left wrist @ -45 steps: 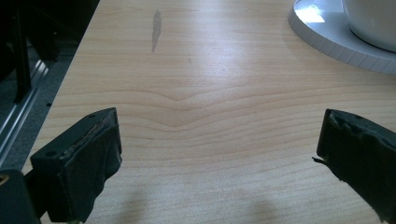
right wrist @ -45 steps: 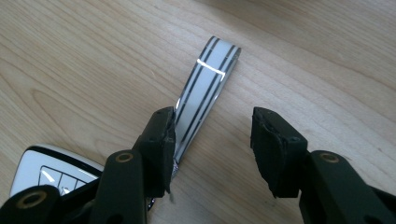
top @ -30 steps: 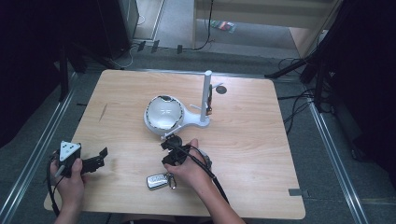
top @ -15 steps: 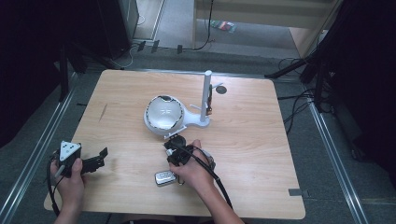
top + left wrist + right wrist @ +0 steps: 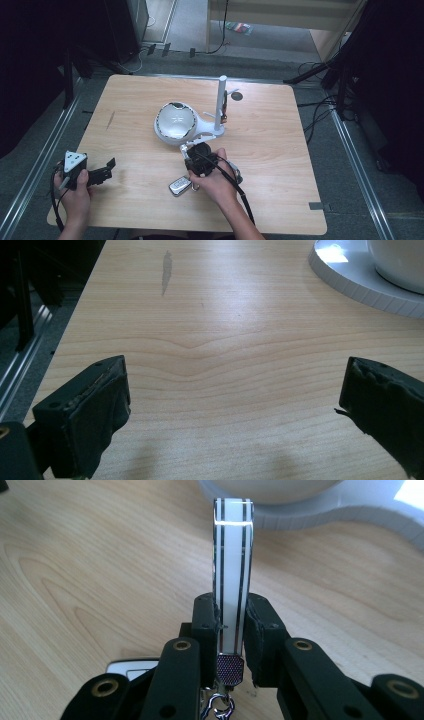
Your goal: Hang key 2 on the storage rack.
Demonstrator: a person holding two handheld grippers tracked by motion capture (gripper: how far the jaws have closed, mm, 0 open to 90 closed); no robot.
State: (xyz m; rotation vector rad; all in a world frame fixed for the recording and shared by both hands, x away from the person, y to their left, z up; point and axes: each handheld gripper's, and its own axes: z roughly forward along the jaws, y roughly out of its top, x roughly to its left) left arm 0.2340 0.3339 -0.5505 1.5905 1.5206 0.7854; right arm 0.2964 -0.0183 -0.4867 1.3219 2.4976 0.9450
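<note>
My right gripper (image 5: 232,611) is shut on a flat white tag with dark stripes (image 5: 232,555), held edge-on and upright between its pads. A small ring and chain hang under the tag toward a silver key fob (image 5: 129,669). From above, the right gripper (image 5: 190,151) sits just in front of the white stand, and the key fob (image 5: 179,186) lies on the table beside the hand. My left gripper (image 5: 106,169) rests open near the table's left front corner. Between its pads (image 5: 100,405) there is only bare wood.
A white stand with a round dish (image 5: 175,122) and an upright post (image 5: 220,102) sits mid-table; its rim (image 5: 360,280) reaches the left gripper view. A small dark disc (image 5: 236,96) lies behind the post. The wooden table (image 5: 280,150) has open room to the right.
The right gripper has closed on the tag and lifted slightly toward the stand. The key fob slid a little to the right with it. The left hand has stayed still.
</note>
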